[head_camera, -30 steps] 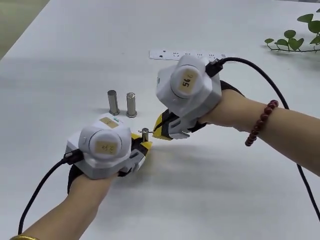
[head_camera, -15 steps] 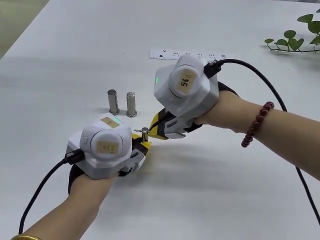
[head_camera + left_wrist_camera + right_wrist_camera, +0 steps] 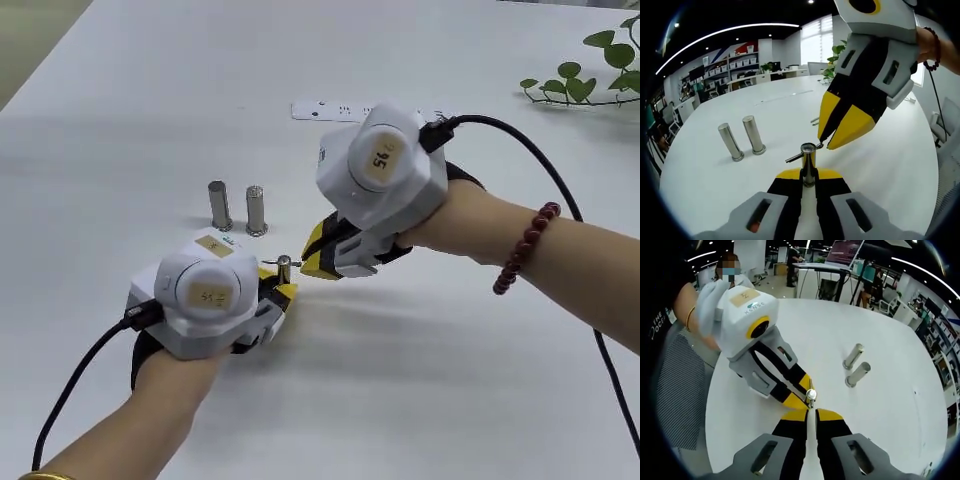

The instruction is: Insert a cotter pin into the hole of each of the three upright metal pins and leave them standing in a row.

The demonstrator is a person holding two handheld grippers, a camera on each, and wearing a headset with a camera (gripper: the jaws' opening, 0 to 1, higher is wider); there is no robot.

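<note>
White table [image 3: 450,350] in open office [image 3: 735,62], power strip [image 3: 340,111] and plant [image 3: 585,82] at far edge; left gripper [image 3: 280,288] fingers [image 3: 790,175] clamp upright metal pin [image 3: 284,268] near two bare pins [image 3: 219,205], right gripper [image 3: 308,268] fingers [image 3: 852,125] pinch its cotter pin [image 3: 795,158].

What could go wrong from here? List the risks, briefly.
1. The right gripper grips the thin cotter pin by one end; pushing off-axis could bend or jam it in the held metal pin.
2. When the left gripper releases, that pin could topple.
3. The two standing pins are close; a swing of either gripper might knock them.
</note>
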